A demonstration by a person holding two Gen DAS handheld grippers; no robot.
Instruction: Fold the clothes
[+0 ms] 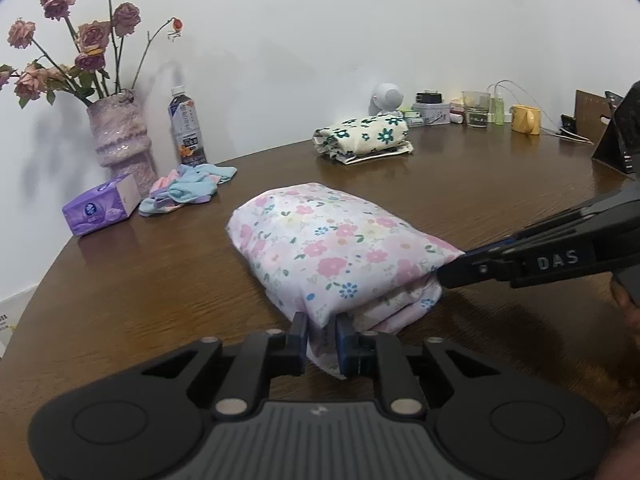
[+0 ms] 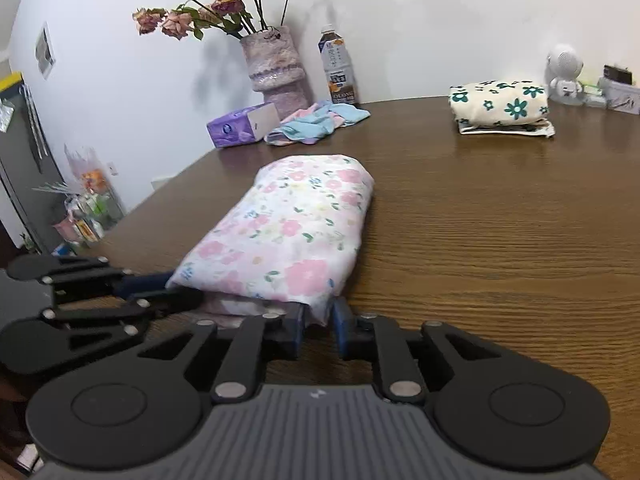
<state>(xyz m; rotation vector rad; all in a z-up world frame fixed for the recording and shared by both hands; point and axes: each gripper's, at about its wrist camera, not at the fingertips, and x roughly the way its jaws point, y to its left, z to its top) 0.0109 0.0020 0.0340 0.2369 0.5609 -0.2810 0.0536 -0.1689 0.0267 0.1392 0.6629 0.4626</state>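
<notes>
A pink floral garment (image 1: 332, 256) lies folded in a thick bundle on the brown wooden table (image 1: 140, 280). My left gripper (image 1: 323, 340) is shut on its near corner. My right gripper (image 1: 452, 272) comes in from the right and is shut on the bundle's other near corner. In the right wrist view the same garment (image 2: 288, 232) lies ahead, my right gripper (image 2: 318, 320) pinches its near right corner, and my left gripper (image 2: 176, 292) holds the left corner. A folded cream garment with teal flowers (image 1: 364, 136) lies farther back; it also shows in the right wrist view (image 2: 500, 106).
At the table's far left stand a purple vase of dried roses (image 1: 120, 140), a drink bottle (image 1: 186, 128), a purple tissue box (image 1: 102, 210) and a small pile of pastel cloth (image 1: 188, 190). A white round gadget (image 1: 386, 98), jars, a yellow mug (image 1: 526, 118) and a black stand (image 1: 618, 132) line the back right.
</notes>
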